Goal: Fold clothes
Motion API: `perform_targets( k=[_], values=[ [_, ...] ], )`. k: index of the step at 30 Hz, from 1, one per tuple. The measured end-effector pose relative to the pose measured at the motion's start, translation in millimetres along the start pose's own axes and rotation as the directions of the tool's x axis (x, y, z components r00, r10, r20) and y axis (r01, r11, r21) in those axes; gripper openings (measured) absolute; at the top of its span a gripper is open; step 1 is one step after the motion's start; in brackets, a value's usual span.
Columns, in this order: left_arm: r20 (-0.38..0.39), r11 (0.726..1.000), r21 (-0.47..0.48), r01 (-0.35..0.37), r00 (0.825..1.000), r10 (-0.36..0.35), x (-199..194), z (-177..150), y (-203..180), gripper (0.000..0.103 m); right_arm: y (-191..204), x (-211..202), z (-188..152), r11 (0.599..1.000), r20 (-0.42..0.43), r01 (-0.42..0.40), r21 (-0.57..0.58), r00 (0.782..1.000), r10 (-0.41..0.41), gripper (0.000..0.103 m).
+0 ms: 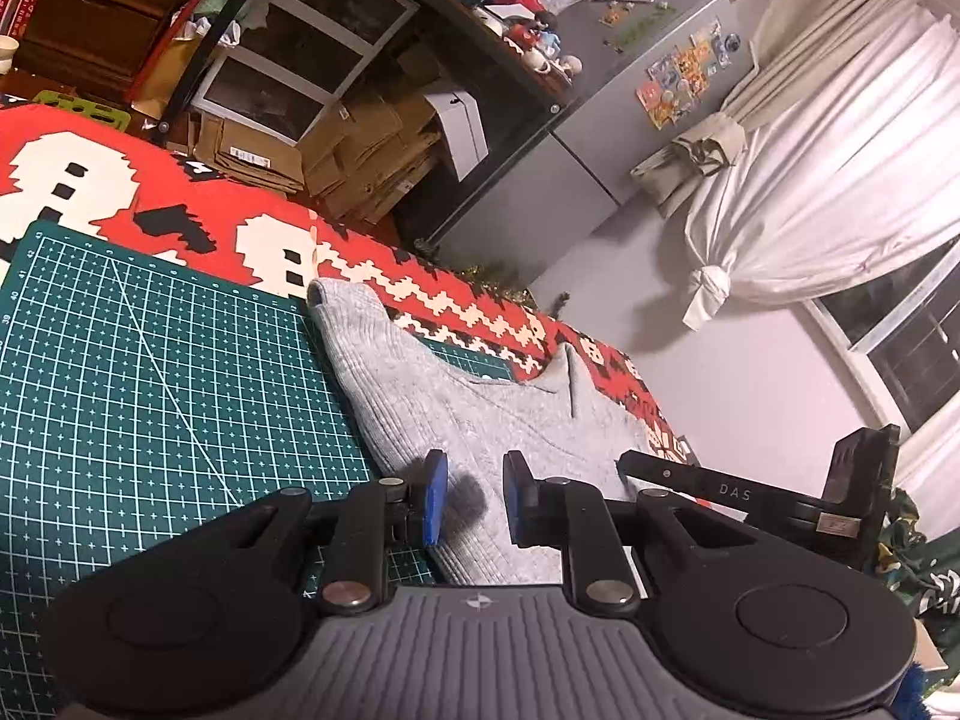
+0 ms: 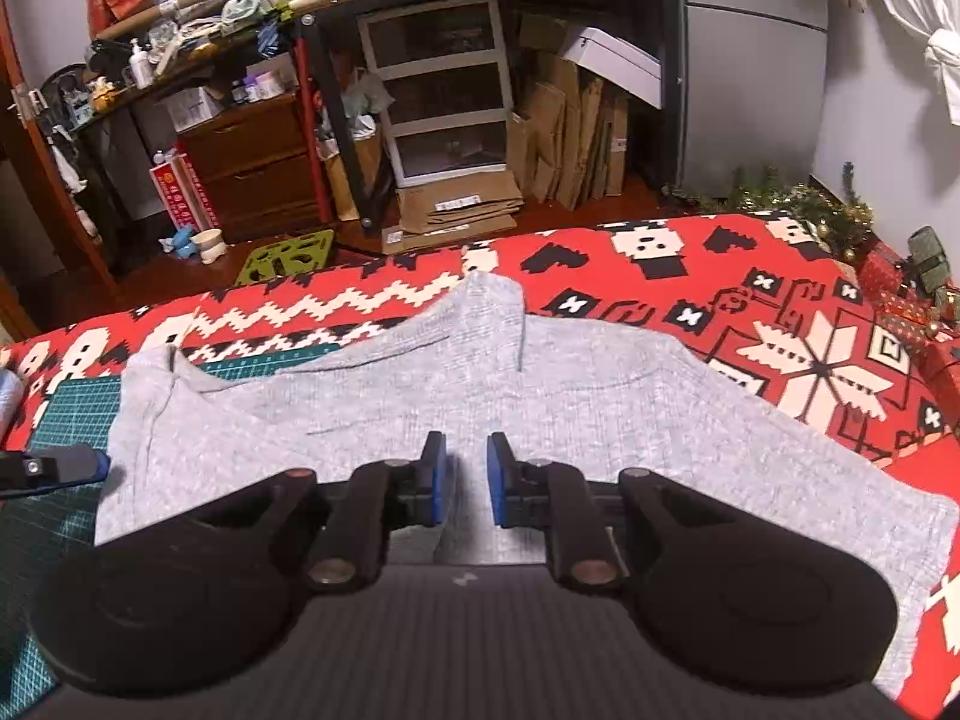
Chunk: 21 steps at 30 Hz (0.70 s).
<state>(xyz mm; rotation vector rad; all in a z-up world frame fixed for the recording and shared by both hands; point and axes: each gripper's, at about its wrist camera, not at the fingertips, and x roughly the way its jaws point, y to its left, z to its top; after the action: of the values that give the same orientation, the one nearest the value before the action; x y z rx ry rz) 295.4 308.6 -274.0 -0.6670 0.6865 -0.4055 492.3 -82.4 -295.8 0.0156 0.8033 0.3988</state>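
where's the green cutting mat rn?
In the left wrist view the mat lies on the red blanket, left of the grey shirt, whose edge overlaps it. The right wrist view shows it at far left.

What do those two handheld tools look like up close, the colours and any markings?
Both look alike: the left tool and right tool have black curved linkage arms with silver rivets, ending in two fingers faced with blue pads. Behind sits a grey ribbed body; the left one bears a small compass-like mark.
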Motion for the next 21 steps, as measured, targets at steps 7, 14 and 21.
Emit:
perform_targets(
  k=[7,14,21],
  values=[
    [-0.036,1.0,0.02,0.015,0.999,-0.015,3.5,-2.7,0.0,0.018,5.2,3.7,-4.2,1.0,0.025,0.021,-0.013,0.999,-0.02,0.0],
    [-0.058,0.999,0.04,0.011,0.998,-0.009,5.4,-4.8,-0.9,0.017,-0.4,8.7,-8.1,0.999,0.042,0.037,0.005,0.998,-0.038,0.0],
    [-0.063,0.999,0.041,0.005,0.998,-0.003,3.1,-4.1,0.4,0.017,-12.1,-9.9,-8.7,0.998,0.068,0.04,0.051,0.997,-0.044,0.002]
  ],
)
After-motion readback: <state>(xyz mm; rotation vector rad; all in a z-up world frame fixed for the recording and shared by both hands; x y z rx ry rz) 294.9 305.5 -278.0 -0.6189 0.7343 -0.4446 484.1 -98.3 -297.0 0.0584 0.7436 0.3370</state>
